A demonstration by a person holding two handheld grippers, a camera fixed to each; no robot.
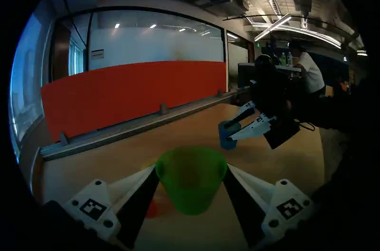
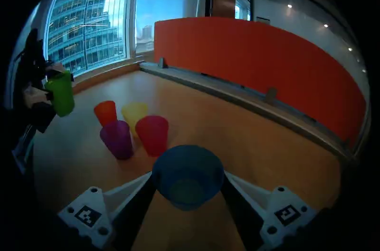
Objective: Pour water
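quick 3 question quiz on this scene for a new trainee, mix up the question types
1. True or false: the left gripper is shut on a green cup.
2. How many cups stand free on the table in the right gripper view? A) two B) four C) six
3. Fill in: the right gripper grips the ____ cup.

Key
1. True.
2. B: the orange cup, yellow cup, red cup and purple cup.
3. Blue: the blue cup sits between its fingers.
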